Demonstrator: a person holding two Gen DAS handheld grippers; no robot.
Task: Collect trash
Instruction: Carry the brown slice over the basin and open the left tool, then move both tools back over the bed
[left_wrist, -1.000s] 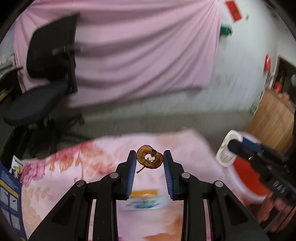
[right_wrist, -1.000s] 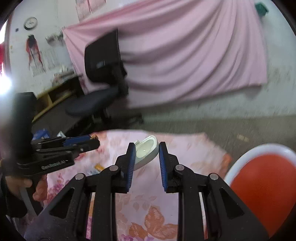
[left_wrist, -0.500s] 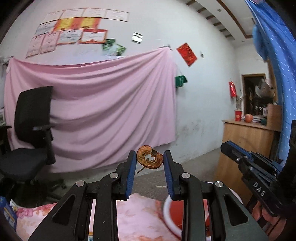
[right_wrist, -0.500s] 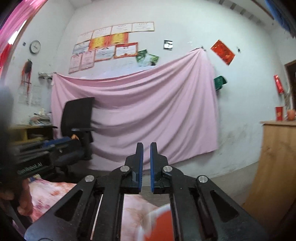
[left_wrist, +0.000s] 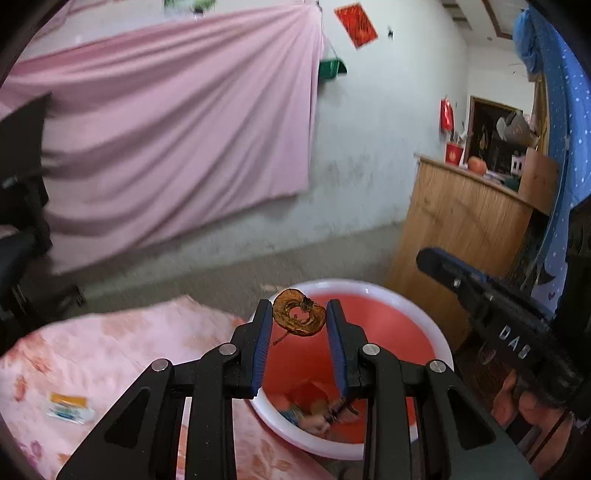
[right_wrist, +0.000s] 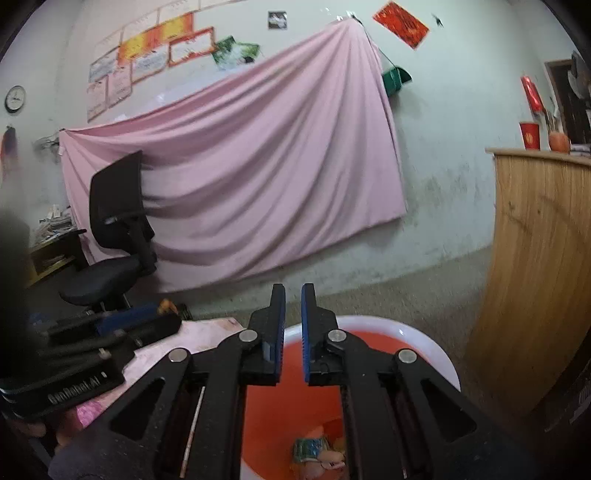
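— Position report?

— I see the bin (left_wrist: 439, 343) on the floor, just right of the cloth-covered counter (left_wrist: 110, 354). Wrappers (right_wrist: 310, 448) lie in the bin's bottom; one packet (left_wrist: 70, 408) lies on the counter, left.

— Behind it?

— A wooden cabinet (left_wrist: 461, 229) stands right of the bin; the chair (right_wrist: 114, 236) sits far left, before the sheet (right_wrist: 258, 166) hung on the wall.

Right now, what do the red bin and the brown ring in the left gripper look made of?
Red bin with white rim: likely moulded plastic, smooth, slightly glossy walls. Brown ring-shaped scrap in the left gripper: looks like dried fruit or peel, wrinkled, matte, with a thin stem; not certain.
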